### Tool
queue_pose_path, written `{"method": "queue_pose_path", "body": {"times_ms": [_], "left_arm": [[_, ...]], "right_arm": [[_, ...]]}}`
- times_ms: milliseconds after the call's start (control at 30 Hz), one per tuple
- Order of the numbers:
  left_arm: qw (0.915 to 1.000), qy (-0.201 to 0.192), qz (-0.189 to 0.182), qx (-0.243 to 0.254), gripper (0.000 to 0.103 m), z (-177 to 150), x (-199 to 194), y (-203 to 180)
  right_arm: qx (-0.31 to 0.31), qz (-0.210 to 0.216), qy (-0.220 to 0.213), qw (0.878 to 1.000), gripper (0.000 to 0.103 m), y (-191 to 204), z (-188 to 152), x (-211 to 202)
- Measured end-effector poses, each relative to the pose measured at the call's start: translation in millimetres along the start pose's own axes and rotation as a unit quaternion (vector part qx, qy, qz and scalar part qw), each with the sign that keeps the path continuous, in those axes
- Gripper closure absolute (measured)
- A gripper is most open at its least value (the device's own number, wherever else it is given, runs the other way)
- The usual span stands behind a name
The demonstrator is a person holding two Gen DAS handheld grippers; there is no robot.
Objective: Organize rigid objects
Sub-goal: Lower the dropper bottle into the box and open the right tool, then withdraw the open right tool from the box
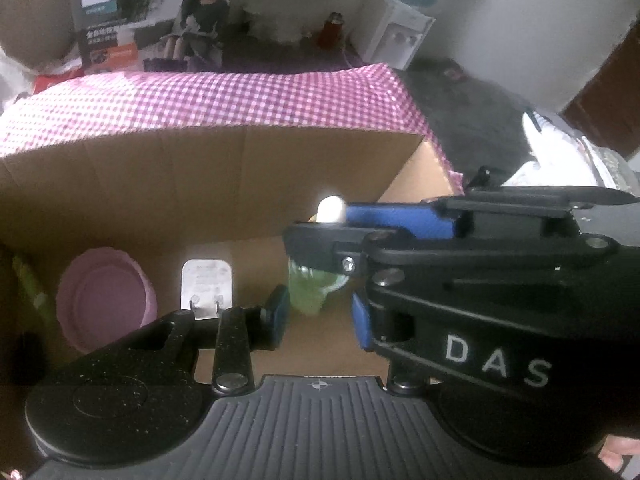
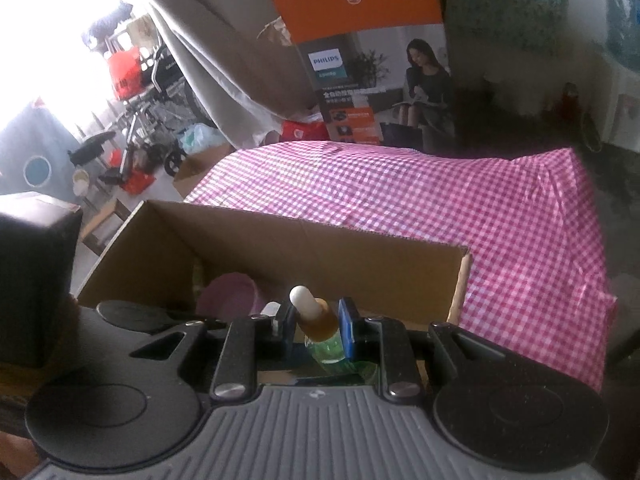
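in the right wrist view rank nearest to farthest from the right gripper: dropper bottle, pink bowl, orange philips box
1. Small dropper bottle with white cap, held between the right gripper fingers.
2. Pink plastic bowl, left, inside the cardboard box.
3. Orange Philips box, beyond the checked cloth.

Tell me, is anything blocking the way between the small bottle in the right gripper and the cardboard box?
Nothing visible does. The right gripper holds the bottle at the cardboard box, whose top is open; the pink bowl and white charger lie aside.

A pink-checked tablecloth [image 2: 460, 208] covers the table, bearing an open cardboard box [image 2: 280, 252].
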State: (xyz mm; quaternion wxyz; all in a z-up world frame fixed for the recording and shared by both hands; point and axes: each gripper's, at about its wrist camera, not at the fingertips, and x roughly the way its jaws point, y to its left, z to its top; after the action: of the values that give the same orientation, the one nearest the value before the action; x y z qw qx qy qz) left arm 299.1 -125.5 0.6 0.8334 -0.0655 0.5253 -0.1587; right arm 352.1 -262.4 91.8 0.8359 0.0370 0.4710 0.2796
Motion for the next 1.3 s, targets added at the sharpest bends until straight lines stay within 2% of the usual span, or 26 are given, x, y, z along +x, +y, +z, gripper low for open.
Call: {"method": "queue_pose_path", "body": {"times_ms": [167, 300, 433, 567, 600, 700, 800, 900, 933, 1000, 1100, 1200, 1300], "left_arm": [[1.0, 0.002, 0.003, -0.005, 0.069, -0.7, -1.2, 2.6], [1.0, -0.003, 0.0, -0.006, 0.065, -2.2, -7.7, 2.7], [0.9999, -0.014, 0.0, 0.0, 0.062, -6.6, -17.8, -0.5], [0.9992, -0.036, 0.0, 0.018, 0.051, -16.1, -37.1, -9.1], [0.9988, -0.042, -0.001, 0.024, 0.049, -19.6, -43.8, -11.2], [0.9968, -0.067, 0.001, 0.044, 0.041, -34.8, -68.8, -16.2], [0.9933, -0.097, 0.003, 0.063, 0.031, -55.0, -96.5, -19.2], [0.9889, -0.127, 0.005, 0.078, 0.02, -80.1, -126.1, -19.2], [0.9874, -0.136, 0.007, 0.081, 0.016, -88.1, -133.8, -19.4], [0.9839, -0.152, 0.018, 0.092, 0.01, -106.2, -148.6, -18.5], [0.9784, -0.172, 0.046, 0.106, 0.004, -129.8, -166.0, -14.7], [0.9754, -0.182, 0.061, 0.108, 0.001, -154.5, -182.1, -0.1], [0.9734, -0.196, 0.079, 0.089, 0.0, -176.5, -193.1, 19.5]], "right_arm": [[-0.019, -0.025, 0.019, 0.999, 0.077, 7.4, 4.5, 4.5], [-0.036, -0.05, 0.017, 0.998, 0.075, 12.2, 7.9, 0.3], [-0.025, -0.048, 0.008, 0.999, 0.075, 12.6, 8.5, -11.3], [-0.01, -0.038, -0.015, 0.999, 0.074, 15.6, 4.9, -34.1], [-0.005, -0.034, -0.023, 0.999, 0.071, 17.4, 2.5, -42.5], [-0.001, -0.027, -0.058, 0.998, 0.05, 28.8, -9.5, -71.1], [-0.012, -0.029, -0.089, 0.996, 0.046, 47.3, -25.3, -99.6], [-0.012, -0.019, -0.12, 0.992, 0.03, 66.1, -44.8, -124.7], [-0.011, -0.014, -0.129, 0.992, 0.028, 72.4, -51.3, -131.6], [-0.01, -0.005, -0.149, 0.989, 0.023, 84.1, -65.4, -144.8], [-0.007, 0.005, -0.175, 0.984, 0.004, 101.0, -87.6, -157.8], [-0.002, 0.015, -0.19, 0.982, 0.0, 115.2, -107.9, -164.2], [0.008, 0.027, -0.193, 0.981, 0.0, 125.7, -123.5, -163.1]]}}
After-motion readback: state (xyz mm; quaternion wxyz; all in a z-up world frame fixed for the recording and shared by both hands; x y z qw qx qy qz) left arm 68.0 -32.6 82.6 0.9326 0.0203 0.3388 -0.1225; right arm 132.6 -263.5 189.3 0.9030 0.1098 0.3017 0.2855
